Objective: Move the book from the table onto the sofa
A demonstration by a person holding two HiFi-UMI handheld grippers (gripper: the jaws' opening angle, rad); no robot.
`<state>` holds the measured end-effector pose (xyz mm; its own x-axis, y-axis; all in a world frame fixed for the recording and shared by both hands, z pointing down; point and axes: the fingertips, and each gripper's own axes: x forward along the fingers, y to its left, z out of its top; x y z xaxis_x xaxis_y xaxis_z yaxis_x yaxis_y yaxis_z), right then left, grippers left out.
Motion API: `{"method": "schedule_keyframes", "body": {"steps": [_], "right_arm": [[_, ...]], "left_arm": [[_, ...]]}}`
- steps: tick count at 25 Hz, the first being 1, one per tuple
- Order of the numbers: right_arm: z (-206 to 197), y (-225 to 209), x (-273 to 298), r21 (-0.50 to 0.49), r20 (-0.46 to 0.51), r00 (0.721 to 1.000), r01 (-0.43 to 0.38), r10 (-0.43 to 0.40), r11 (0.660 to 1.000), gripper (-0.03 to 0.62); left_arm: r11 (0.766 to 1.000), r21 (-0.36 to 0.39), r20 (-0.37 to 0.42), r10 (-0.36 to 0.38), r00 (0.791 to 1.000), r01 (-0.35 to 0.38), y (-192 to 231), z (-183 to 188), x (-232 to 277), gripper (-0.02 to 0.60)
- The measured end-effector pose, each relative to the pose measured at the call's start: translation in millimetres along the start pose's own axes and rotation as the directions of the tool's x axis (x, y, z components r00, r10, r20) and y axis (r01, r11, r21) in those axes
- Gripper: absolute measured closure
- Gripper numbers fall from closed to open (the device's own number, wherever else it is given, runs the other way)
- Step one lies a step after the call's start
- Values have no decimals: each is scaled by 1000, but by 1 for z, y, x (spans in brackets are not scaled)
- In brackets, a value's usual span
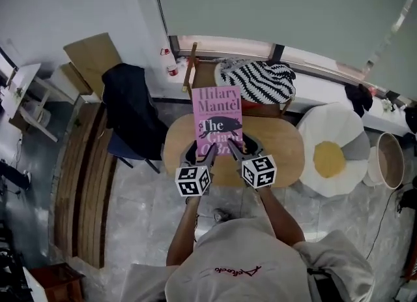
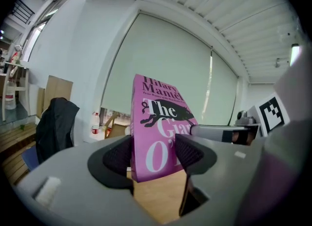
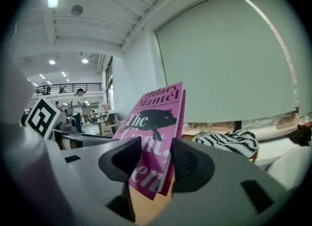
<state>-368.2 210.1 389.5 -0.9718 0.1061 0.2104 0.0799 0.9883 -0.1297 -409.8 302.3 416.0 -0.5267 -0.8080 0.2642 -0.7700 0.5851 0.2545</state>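
Observation:
A pink paperback book (image 1: 217,120) with a black pig on its cover is held up above the round wooden table (image 1: 287,144), tilted with its cover towards me. My left gripper (image 1: 210,154) is shut on the book's lower left corner, and my right gripper (image 1: 233,149) is shut on its lower right corner. In the left gripper view the book (image 2: 156,132) stands between the dark pads (image 2: 118,157). In the right gripper view the book (image 3: 155,127) is pinched the same way. No sofa is clearly in view.
A wooden chair with a black-and-white zigzag cushion (image 1: 257,80) stands behind the table. A chair draped with a dark jacket (image 1: 130,115) is to the left. A white and yellow egg-shaped seat (image 1: 332,154) and a round basket (image 1: 389,160) lie to the right. Wooden planks (image 1: 88,183) run along the floor on the left.

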Motion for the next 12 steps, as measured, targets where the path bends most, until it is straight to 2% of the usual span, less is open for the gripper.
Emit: {"method": "schedule_keyframes", "body": {"steps": [6,12], "right_arm": [[3,-66,-61,31,37,989,144,-145,989,395],[-5,-135,-149,70,51,950,304,-307,950,395]], "left_arm": [[988,57,-35,-139,990,141,-80,-2,41,296],[953,85,-89,-284,955,292,-184,-19,75,296]]}}
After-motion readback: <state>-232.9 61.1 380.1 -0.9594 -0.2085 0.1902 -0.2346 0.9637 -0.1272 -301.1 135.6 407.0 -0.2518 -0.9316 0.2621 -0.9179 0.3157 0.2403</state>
